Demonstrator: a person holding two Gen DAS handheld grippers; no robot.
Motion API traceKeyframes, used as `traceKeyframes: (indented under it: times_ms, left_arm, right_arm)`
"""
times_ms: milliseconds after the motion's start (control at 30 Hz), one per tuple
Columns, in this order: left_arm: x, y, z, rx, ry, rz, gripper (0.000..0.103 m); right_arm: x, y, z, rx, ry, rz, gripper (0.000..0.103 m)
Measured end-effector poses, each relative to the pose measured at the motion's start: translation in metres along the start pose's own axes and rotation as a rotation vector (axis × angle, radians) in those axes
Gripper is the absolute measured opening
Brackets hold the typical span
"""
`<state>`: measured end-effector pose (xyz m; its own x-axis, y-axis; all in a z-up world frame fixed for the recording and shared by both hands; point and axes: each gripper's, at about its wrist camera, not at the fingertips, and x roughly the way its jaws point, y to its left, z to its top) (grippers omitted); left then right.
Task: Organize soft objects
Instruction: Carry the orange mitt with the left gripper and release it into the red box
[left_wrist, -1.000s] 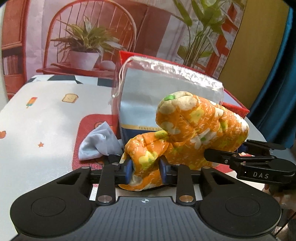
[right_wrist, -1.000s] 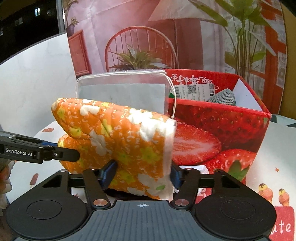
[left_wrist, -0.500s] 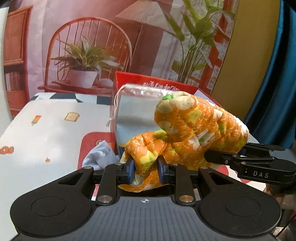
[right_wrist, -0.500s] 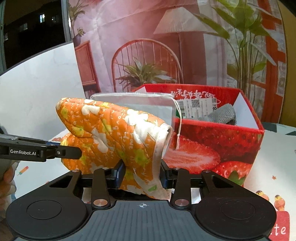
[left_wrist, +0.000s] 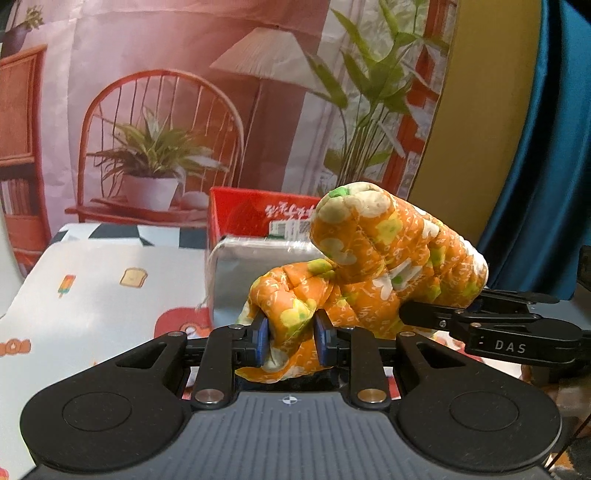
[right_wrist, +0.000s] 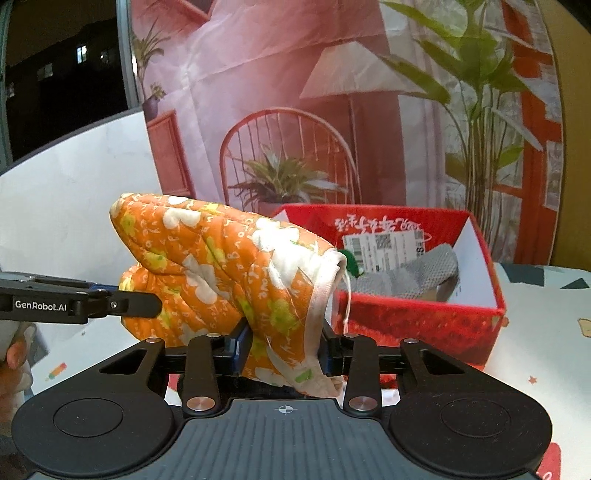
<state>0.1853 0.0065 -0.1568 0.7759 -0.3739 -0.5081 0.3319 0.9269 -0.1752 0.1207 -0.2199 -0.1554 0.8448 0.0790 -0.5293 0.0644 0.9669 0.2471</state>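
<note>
The orange flower-printed quilted oven mitt (right_wrist: 221, 273) is held clear of the table, near the red strawberry-printed cardboard box (right_wrist: 417, 325). Its thumb is clamped by the left gripper (left_wrist: 290, 341) and its cuff by the right gripper (right_wrist: 282, 352), whose jaws have just closed further, so the soft mitt probably cannot sag.

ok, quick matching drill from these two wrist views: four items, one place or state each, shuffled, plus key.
Items:
1. orange oven mitt
2. grey mesh cloth
3. red strawberry box
4. silver drawstring pouch

States:
A. lying inside the box
B. pinched at both ends, off the table
C. standing against the box's front
D. open-topped, on the patterned tablecloth

Pairs: 1-B, 2-A, 3-D, 4-C. Left tongs grip the thumb end, right tongs the cuff.
</note>
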Motion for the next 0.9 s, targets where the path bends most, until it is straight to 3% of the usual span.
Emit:
traceKeyframes:
  times_ms: [200, 567, 767, 900]
  left_arm:
    - [-0.001, -0.005, 0.017, 0.002, -0.009, -0.020, 0.027]
    - [-0.006, -0.013, 0.063, 0.030, -0.097, -0.044, 0.026]
    - [0.016, -0.019, 0.101, 0.080, -0.150, -0.005, 0.025]
    - [0.042, -0.021, 0.123, 0.086, -0.114, -0.006, 0.025]
  right_arm:
    - [-0.007, -0.006, 0.022, 0.006, -0.001, 0.003, 0.033]
    - [-0.018, -0.021, 0.078, 0.041, -0.060, 0.016, 0.032]
    - [-0.002, -0.032, 0.122, -0.006, -0.083, 0.014, 0.032]
    - [0.021, -0.038, 0.141, -0.036, -0.059, -0.009, 0.032]
